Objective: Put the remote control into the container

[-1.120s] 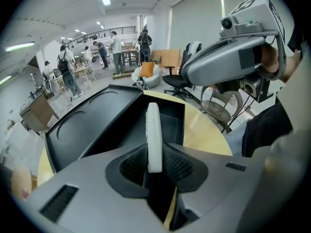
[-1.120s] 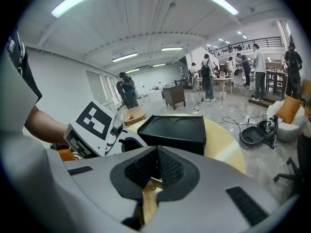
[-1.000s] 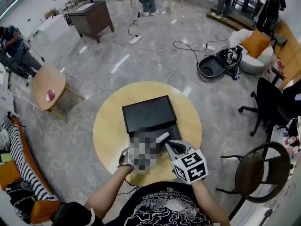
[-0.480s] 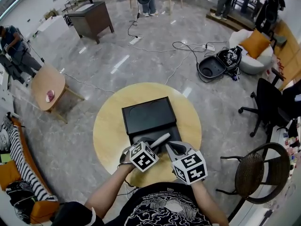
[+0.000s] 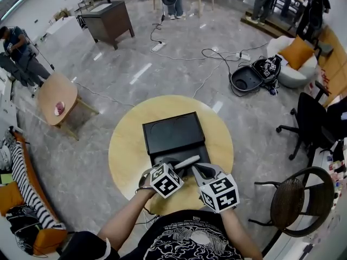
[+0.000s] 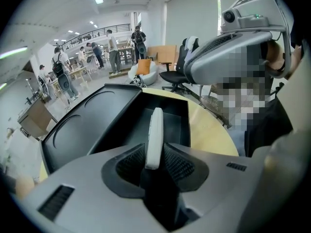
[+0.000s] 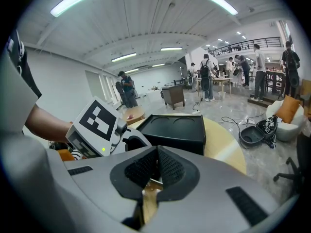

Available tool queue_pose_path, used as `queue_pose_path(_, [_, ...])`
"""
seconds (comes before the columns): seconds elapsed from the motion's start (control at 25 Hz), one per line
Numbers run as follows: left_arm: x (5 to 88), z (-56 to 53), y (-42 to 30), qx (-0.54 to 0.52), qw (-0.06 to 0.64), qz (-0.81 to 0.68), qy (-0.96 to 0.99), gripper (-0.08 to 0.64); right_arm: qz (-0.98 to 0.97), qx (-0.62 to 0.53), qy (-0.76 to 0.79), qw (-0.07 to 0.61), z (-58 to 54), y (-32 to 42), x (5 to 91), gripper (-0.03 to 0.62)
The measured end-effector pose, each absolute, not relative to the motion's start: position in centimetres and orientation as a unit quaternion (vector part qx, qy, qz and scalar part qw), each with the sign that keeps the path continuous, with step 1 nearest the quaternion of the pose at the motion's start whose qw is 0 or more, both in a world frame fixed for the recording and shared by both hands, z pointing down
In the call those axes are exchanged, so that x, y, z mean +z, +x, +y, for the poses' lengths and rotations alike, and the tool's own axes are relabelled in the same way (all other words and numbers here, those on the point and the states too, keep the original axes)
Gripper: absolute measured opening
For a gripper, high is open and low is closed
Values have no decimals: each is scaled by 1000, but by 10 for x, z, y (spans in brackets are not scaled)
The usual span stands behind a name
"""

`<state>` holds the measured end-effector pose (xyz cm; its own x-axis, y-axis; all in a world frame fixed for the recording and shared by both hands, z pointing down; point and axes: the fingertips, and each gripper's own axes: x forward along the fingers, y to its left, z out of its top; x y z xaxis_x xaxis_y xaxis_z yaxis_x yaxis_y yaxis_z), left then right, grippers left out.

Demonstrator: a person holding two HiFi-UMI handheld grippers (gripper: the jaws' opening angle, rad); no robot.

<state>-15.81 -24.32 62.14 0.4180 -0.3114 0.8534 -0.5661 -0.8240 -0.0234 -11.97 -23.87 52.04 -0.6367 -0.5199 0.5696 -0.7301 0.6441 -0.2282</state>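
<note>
Left claw [image 6: 155, 154], jaws opening, has the remote control [image 6: 155, 130] between them.

Table [image 5: 127, 145] bare at 9 and 3 o'clock: free passage. Container [image 5: 172, 134] fills centre. Open compartment [image 6: 172, 123] at 6 o'clock, right gripper [image 7: 156, 151] crowding.

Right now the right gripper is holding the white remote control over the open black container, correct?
No, it is the left gripper that holds the remote control over the container, and its jaws are opening around it; the left gripper view shows this. The right gripper is shut and empty.
</note>
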Motion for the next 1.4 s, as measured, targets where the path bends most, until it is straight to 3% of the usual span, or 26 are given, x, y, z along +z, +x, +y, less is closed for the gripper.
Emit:
queue_pose_path(0.32, [614,-247,-164,446,149,-275,838,146,-877,225,356,233,-238,-123,522,21])
queue_pose_path(1.24, [548,-233,-168,310,146,-378,860,144,-885,204,354,224,-215,-140,511,21])
queue_pose_path(1.4, [540,-227,-172,269,168,-410,855,97,-889,195,348,223,-209,-141,507,21])
